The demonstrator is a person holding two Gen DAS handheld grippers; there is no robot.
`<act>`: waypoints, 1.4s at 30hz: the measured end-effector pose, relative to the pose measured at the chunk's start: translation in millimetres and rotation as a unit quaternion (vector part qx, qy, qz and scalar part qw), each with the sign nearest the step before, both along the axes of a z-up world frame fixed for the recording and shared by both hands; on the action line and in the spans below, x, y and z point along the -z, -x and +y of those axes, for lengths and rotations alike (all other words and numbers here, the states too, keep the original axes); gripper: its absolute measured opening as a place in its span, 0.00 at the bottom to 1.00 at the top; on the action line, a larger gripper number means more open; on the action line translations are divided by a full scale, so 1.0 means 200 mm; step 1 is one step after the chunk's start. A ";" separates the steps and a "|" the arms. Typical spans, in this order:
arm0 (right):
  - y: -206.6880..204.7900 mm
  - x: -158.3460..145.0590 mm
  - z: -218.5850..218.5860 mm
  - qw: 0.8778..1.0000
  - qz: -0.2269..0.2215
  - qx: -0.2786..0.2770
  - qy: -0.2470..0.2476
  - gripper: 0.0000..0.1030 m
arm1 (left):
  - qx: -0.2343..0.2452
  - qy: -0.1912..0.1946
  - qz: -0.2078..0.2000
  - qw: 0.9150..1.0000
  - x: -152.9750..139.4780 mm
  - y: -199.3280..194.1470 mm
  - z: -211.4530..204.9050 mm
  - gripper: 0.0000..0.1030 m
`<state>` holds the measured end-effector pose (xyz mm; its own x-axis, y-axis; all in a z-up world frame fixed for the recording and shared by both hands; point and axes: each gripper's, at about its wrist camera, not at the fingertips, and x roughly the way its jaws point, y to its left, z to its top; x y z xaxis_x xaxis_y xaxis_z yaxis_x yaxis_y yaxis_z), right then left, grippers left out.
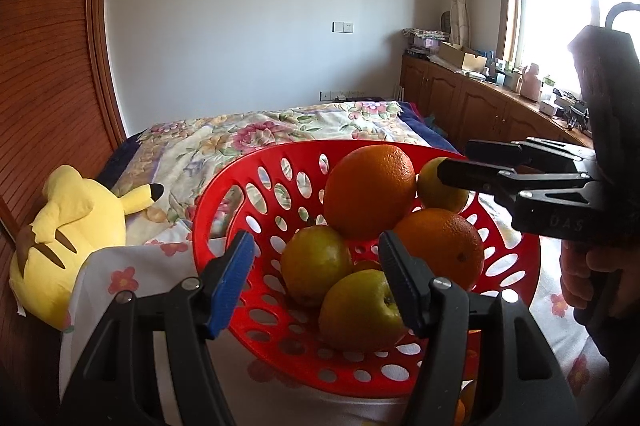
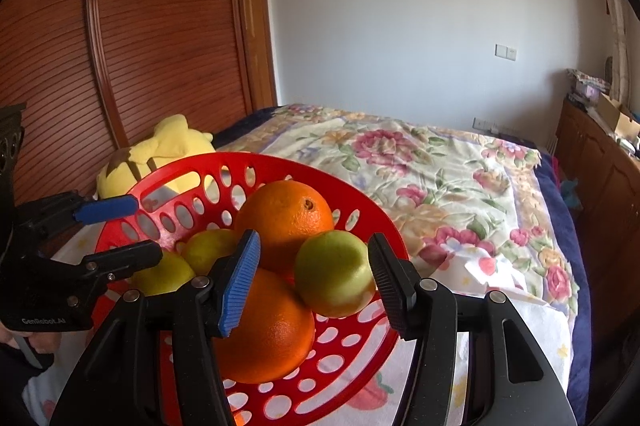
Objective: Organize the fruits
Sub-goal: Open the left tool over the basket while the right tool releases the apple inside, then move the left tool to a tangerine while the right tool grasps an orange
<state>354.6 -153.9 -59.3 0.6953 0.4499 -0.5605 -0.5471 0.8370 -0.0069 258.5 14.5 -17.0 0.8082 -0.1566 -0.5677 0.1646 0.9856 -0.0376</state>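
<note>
Both tools are spread wide and carrying nothing. Left gripper [image 1: 316, 278] hangs at the near rim of the red perforated plastic basket [image 1: 256, 186], jaws apart, straddling the rim zone with a yellow-green apple, stem dimple showing [image 1: 358, 310], nearest its right pad; whether the pad touches it I cannot tell. Right gripper [image 2: 314, 282] sits at its side of the same basket, jaws open around a smooth green-yellow round fruit [image 2: 334, 272], with a big pebbled orange [image 2: 266, 326] just left and below it. All the fruit is piled in the basket, which sits on a white flower-print cloth [image 1: 128, 274] over the floral quilt [image 2: 420, 162]. Judgement: step in hand is the first pick. Take the fruit lying highest on its side, i.e. the green-yellow one for the right tool; centre both pads on its widest part, close slowly, lift straight up so the neighbours don't roll. Round skins are slippery, so squeeze at the equator, not above it. Further in: a second large orange [image 1: 370, 194] on top of the heap, likely to shift if its supports go. Far left, a yellow plush toy [image 1: 68, 238] by the slatted wooden wardrobe door [image 2: 160, 26]; keep clear.
</note>
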 end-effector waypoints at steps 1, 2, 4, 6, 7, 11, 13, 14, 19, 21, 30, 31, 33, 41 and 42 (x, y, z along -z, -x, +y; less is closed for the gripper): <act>0.01 -0.01 0.00 1.000 -0.002 0.001 0.001 0.56 | -0.002 -0.003 -0.002 1.000 -0.01 0.01 0.00 0.62; 0.01 -0.02 0.00 1.000 -0.005 0.003 0.001 0.57 | -0.004 -0.005 -0.003 1.000 -0.02 0.02 0.00 0.62; 0.04 -0.05 -0.01 1.000 -0.011 0.005 0.003 0.57 | -0.005 -0.007 -0.007 1.000 -0.06 0.05 -0.01 0.62; 0.09 -0.08 -0.02 1.000 -0.017 0.008 0.004 0.58 | -0.004 -0.010 -0.013 1.000 -0.08 0.10 -0.02 0.63; 0.11 -0.09 -0.02 1.000 -0.019 0.009 0.005 0.59 | -0.003 -0.012 -0.016 1.000 -0.10 0.12 -0.02 0.63; 0.25 -0.13 -0.04 0.999 -0.031 0.013 0.014 0.61 | -0.004 -0.011 -0.023 1.000 -0.14 0.21 -0.03 0.64; 0.32 -0.13 -0.04 0.999 -0.032 0.014 0.015 0.61 | -0.004 -0.009 -0.026 1.000 -0.15 0.26 -0.03 0.64; 0.35 -0.13 -0.05 0.999 -0.032 0.014 0.015 0.62 | -0.004 -0.010 -0.027 1.000 -0.15 0.28 -0.03 0.65; 0.53 -0.08 -0.06 1.000 -0.019 0.013 0.018 0.63 | -0.005 -0.009 -0.023 1.000 -0.13 0.39 -0.03 0.65; 0.58 -0.03 -0.07 1.000 -0.010 0.014 0.020 0.63 | -0.005 -0.009 -0.020 1.000 -0.11 0.43 -0.03 0.65; 0.74 0.14 -0.10 0.999 0.033 0.029 0.020 0.63 | -0.007 -0.001 0.002 1.000 0.02 0.53 -0.01 0.65; 0.75 0.15 -0.11 0.999 0.036 0.029 0.019 0.63 | -0.006 0.001 0.004 1.000 0.03 0.53 -0.01 0.65; 0.77 0.18 -0.11 0.998 0.042 0.032 0.020 0.63 | -0.005 0.006 0.009 1.000 0.06 0.55 -0.01 0.65; 0.81 0.28 -0.12 0.997 0.067 0.036 0.028 0.62 | 0.005 0.007 0.028 1.000 0.17 0.57 -0.06 0.65; 0.82 0.29 -0.11 0.996 0.070 0.036 0.031 0.62 | 0.007 0.007 0.029 1.000 0.18 0.57 -0.06 0.65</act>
<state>191.2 -176.4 -117.3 0.6382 0.3627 -0.6790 -0.4848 0.8746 0.0115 144.6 2.4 -52.0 0.7712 -0.1765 -0.6116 0.1760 0.9825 -0.0615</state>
